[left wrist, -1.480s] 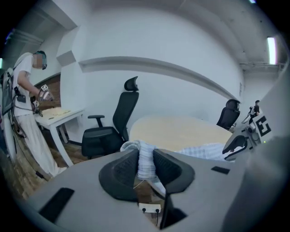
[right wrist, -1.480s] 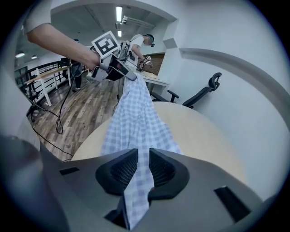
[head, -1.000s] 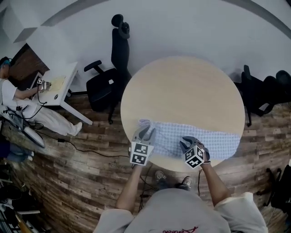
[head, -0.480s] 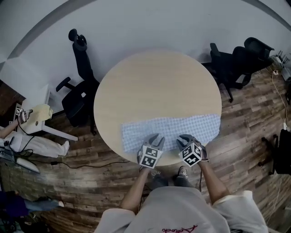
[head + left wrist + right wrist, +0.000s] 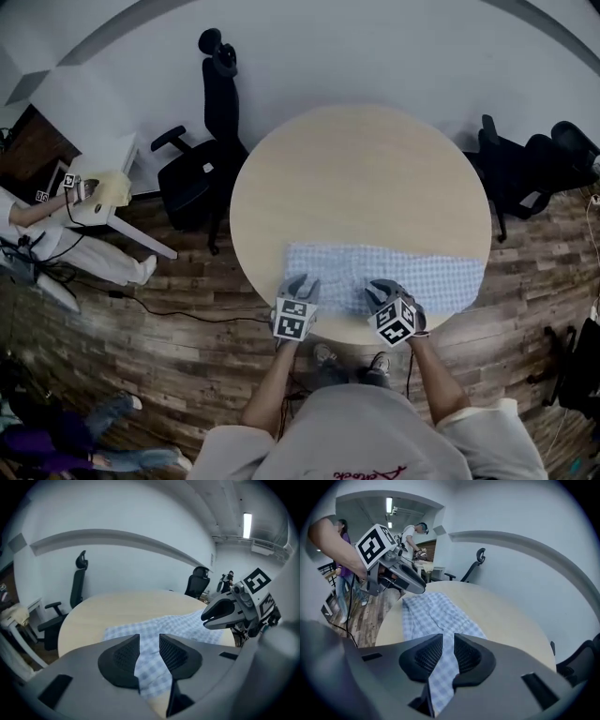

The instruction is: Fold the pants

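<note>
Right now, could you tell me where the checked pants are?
In the head view, the blue-and-white checked pants lie along the near edge of the round beige table, from the left gripper past the right gripper.

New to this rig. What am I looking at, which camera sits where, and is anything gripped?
There is no robot here. A person holds a pair of tongs in each hand. The top-down picture comes from a camera on the person's head. It shows the left tongs and right tongs at the near edge of a round table. The other two pictures come from cameras riding on each pair of tongs, looking along its jaws. Checked pants lie on the table, laid out along its near edge. Both pairs of jaws stand apart over the pants, with cloth showing through the gap; neither looks clamped on it. The cubes with square markers are part of the tongs.
</note>
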